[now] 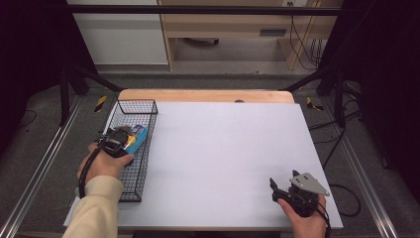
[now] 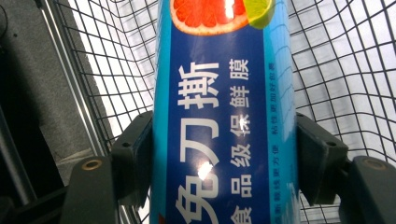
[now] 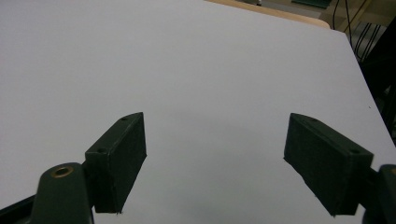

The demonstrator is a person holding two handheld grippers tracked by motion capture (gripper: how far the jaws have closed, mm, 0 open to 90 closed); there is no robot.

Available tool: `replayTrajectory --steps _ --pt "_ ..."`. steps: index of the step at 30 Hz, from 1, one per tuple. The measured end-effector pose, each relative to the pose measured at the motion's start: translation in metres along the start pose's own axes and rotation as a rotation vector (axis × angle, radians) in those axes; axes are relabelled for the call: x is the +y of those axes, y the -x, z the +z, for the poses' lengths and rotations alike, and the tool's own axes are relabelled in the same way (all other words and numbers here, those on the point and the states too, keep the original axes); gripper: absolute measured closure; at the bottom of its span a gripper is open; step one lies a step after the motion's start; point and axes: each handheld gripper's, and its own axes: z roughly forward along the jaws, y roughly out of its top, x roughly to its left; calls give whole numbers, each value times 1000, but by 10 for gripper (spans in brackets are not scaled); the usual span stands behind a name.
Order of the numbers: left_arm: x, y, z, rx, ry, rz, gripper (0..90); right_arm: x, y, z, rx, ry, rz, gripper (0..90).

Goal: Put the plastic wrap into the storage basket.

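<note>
Left claw (image 1: 130, 139) is clamped on a load at far left; right claw (image 1: 275, 190) gapes wide, low right.

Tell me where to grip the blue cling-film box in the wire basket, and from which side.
Grip the blue box across its narrow width, on the two long side faces, coming from above through the wire basket's open top. It is long and slim and the mesh walls block its sides. The left gripper already brackets it this way.

A white sheet (image 1: 223, 158) covers a wooden table (image 1: 205, 95) whose far edge shows bare. Grey carpet (image 1: 208, 80) lies around it, with metal rails (image 1: 39, 168) left and right. Far off stand a white cabinet (image 1: 119, 34) and a wooden desk (image 1: 233, 25), with cables (image 1: 304, 42) hanging at the right.
</note>
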Motion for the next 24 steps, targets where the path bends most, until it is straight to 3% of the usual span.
replayTrajectory --steps 16,19,24 --pt "2 4 1 21 -3 18 314 0 0 1 4 -4 -3 203" --pt "0 8 -4 63 44 24 236 0 0 1 6 -7 0 195" --pt "-4 12 -13 67 99 21 142 0 1 0 3 -5 1 192"
